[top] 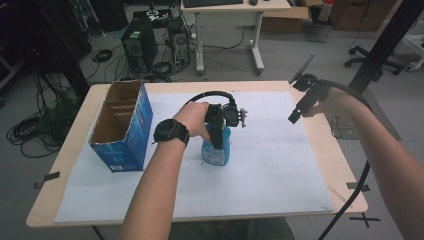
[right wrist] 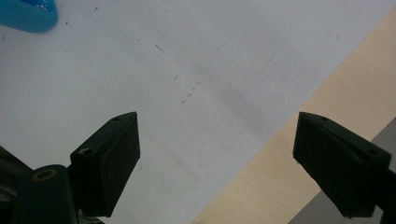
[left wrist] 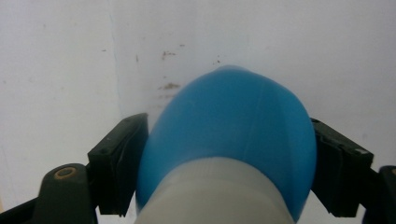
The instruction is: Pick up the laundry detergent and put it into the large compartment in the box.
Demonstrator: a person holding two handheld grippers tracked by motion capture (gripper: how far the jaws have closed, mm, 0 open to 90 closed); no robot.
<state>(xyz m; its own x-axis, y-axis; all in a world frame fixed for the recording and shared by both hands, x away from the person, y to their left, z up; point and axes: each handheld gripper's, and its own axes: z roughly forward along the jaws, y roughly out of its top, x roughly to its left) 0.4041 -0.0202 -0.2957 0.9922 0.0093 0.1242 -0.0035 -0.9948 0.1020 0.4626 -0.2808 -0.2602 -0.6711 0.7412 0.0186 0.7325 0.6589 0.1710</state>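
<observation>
High view — fixed above the person's side, looking forward and down; takes in the whole pale wooden table [top: 320, 150], its white paper sheet [top: 275, 165], and the floor beyond. Both forearms enter from the bottom edge.

Left gripper view — looks down along its own black jaws, very close to the blue plastic bottle with a pale label band [left wrist: 229, 154], white sheet behind. The high view shows the same bottle [top: 216, 150] mid-table.

Right gripper view — higher off the surface, aimed down at the sheet's edge and bare wood [right wrist: 299, 158]. The bottle sits in its top-left corner [right wrist: 28, 14], so all three views share it.
</observation>
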